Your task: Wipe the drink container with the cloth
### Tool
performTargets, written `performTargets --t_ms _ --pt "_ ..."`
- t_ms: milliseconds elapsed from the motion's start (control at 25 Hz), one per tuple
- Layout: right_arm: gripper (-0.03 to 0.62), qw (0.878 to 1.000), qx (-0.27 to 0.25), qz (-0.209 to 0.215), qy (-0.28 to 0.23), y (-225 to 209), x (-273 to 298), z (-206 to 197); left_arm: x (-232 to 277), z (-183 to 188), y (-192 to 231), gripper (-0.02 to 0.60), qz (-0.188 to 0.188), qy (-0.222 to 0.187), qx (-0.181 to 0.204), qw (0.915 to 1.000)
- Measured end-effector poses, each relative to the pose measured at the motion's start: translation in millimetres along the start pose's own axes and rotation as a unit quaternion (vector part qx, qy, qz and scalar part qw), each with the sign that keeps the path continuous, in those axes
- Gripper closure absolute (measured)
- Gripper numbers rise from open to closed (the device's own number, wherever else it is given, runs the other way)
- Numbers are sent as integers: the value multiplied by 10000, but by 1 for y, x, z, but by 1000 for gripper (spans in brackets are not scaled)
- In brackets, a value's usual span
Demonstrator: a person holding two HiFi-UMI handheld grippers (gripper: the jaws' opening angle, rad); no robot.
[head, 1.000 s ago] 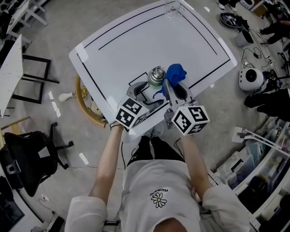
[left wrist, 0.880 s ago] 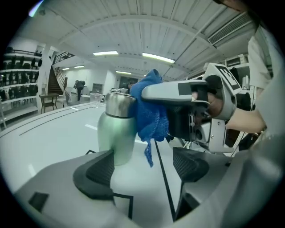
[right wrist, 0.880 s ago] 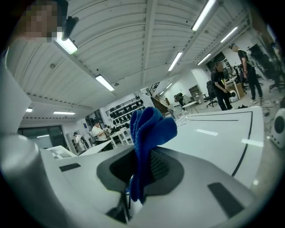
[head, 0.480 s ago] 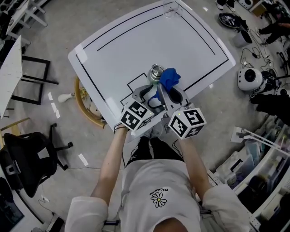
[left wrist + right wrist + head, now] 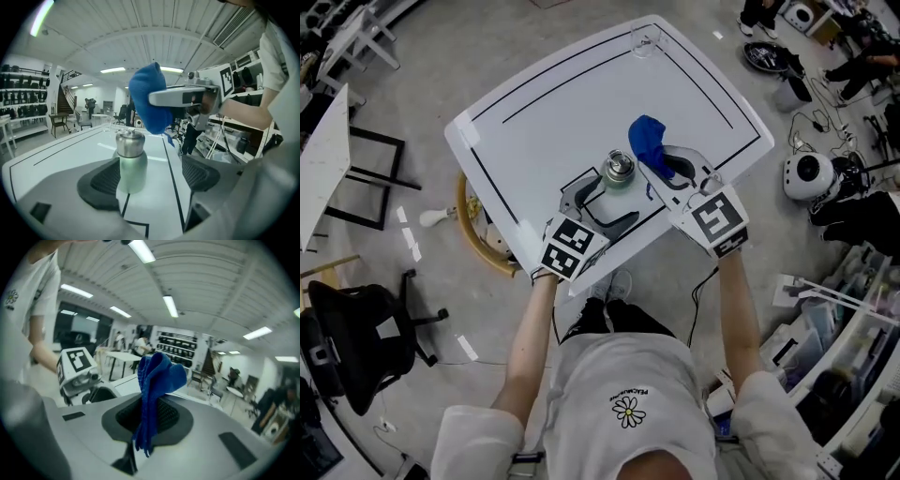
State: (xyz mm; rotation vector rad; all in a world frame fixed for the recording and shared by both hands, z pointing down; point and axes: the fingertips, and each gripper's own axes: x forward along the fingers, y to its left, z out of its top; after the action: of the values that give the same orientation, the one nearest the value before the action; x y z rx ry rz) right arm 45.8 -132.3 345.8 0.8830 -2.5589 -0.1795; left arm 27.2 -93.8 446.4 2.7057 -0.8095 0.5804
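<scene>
A small green drink container (image 5: 619,172) with a steel cap stands upright on the white table (image 5: 544,103), near its front edge. My left gripper (image 5: 607,199) is open and its jaws flank the container; in the left gripper view the container (image 5: 131,159) stands close to the left pad (image 5: 101,183). My right gripper (image 5: 664,169) is shut on a blue cloth (image 5: 649,141), held just right of the container and a little beyond it. From the left gripper the cloth (image 5: 147,105) hangs above the cap. In the right gripper view the cloth (image 5: 157,380) sticks up from the closed jaws.
A clear glass (image 5: 645,39) stands at the table's far edge. Black lines mark the tabletop. Beside the table's left side is a round wicker piece (image 5: 473,225); a black office chair (image 5: 356,319) and a white rounded device (image 5: 806,173) are on the floor.
The right gripper has swung out to the right and lifted the cloth off the container's side. The left gripper stays open around the container.
</scene>
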Motion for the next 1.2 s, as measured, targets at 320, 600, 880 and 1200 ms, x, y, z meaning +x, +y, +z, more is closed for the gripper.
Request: performTargets --t_ms 320,600,880,1200 --pt "553 9445 -1924 2117 1614 17 48 -17 12 15 2 183 169 -114 -39 9998" --pt "553 9449 -1461 2390 1698 32 47 -25 11 13 8 183 211 2 -15 9998" --pt "553 9500 -1413 2243 1648 44 27 -26 14 17 6 183 137 -40 -44 9999" --pt "551 9461 -1665 2178 1724 61 12 -29 23 22 5 183 39 -20 -59 10000"
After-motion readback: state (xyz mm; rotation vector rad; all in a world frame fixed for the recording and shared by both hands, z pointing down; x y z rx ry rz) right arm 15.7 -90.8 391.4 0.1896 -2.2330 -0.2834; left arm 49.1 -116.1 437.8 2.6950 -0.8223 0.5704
